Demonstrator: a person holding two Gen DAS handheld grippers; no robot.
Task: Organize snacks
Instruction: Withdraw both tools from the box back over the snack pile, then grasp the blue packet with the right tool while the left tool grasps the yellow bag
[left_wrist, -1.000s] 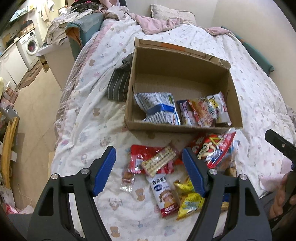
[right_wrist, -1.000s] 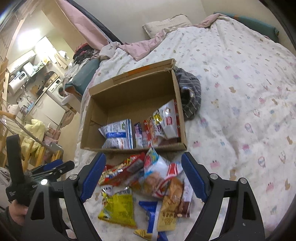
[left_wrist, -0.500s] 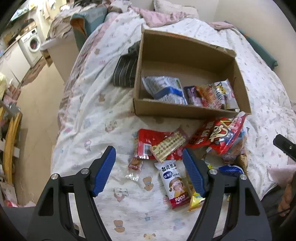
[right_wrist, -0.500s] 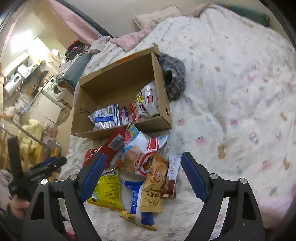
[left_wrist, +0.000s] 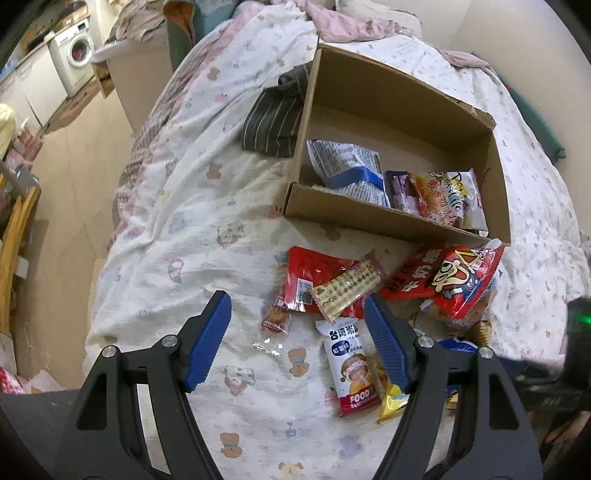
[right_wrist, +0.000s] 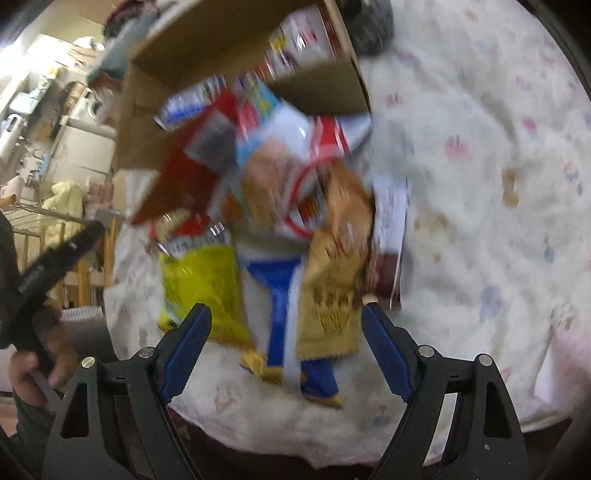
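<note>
2 claws, left claw (left_wrist: 297, 325) and right claw (right_wrist: 286, 332), released above bed-edge snacks (left_wrist: 343, 284).

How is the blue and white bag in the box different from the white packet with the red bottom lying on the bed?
The blue and white bag is inside the cardboard box, leaning up against its near wall; the white packet lies flat on the quilt outside it. The bag looks wider and crumpled, the packet narrow and smooth. Neither one is being gripped.
</note>
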